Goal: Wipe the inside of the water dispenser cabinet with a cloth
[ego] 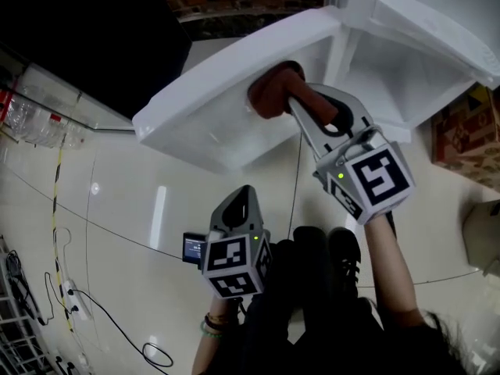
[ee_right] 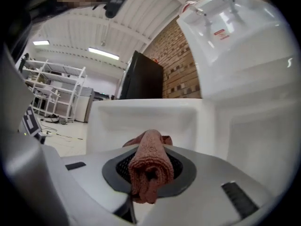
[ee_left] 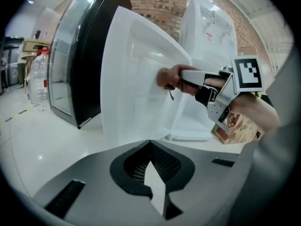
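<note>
Rust-brown cloth is clamped in the right tool, pressed against the open white cabinet door. Nearer, the left tool hangs back, jaws closed on nothing.

Reddish-brown cloth; white cabinet door; black-and-white marker cubes; seemingly red-brick wall.

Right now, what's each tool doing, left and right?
Left tool: closed, nothing in it.
Right tool: closed on the rolled reddish-brown terry cloth.
</note>
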### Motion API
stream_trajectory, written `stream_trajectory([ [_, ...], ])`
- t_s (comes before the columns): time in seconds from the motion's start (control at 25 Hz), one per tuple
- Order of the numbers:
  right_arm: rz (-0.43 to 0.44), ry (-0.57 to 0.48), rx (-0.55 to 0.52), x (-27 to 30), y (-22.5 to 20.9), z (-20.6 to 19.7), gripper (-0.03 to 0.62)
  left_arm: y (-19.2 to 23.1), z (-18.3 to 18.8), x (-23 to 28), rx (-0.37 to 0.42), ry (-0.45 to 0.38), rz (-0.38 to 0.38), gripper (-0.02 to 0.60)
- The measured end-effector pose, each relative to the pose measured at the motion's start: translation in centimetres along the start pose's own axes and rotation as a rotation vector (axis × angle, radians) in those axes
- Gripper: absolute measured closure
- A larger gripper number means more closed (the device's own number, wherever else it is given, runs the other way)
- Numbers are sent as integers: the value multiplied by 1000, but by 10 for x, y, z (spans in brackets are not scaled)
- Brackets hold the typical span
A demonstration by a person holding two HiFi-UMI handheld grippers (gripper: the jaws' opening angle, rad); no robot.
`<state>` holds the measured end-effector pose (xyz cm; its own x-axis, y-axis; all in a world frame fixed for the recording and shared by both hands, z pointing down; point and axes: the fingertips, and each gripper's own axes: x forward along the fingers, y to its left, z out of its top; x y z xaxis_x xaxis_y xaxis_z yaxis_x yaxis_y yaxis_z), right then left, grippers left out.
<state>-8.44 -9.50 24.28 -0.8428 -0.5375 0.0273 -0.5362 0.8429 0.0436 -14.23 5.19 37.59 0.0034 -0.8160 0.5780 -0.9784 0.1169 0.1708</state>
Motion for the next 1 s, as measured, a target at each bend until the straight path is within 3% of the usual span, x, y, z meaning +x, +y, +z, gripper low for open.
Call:
stream_trajectory([
  [0.16, -152, 27, 5, -21, -63, -13, 519, 1, 0, -3, 1, -3, 2, 578],
  [0.28, -160, 31, 4, -27, -66, -15, 519, 1, 0, -4, -1, -4, 6, 578],
  [0.4, -74, 3, 18, -24, -30, -13, 519, 2, -1, -4, -3, -3, 10, 578],
  [0.52, 93, -17, 43, -17, 34, -14, 519, 2, -3, -3, -6, 3, 11, 578],
  [0.64, 283, 25, 26, -8, 104, -22, 519, 2, -6, -3, -10, 5, 9, 578],
  [0.72, 358, 58, 27, -2, 136, -31, 519, 2, -7, -3, -11, 8, 9, 578],
  [0.84, 387, 77, 29, 10, 151, -46, 519, 3, -8, -3, -16, 10, 11, 578],
  [1.0, 301, 76, 49, 20, 120, -53, 519, 6, -9, -4, -22, 9, 12, 578],
])
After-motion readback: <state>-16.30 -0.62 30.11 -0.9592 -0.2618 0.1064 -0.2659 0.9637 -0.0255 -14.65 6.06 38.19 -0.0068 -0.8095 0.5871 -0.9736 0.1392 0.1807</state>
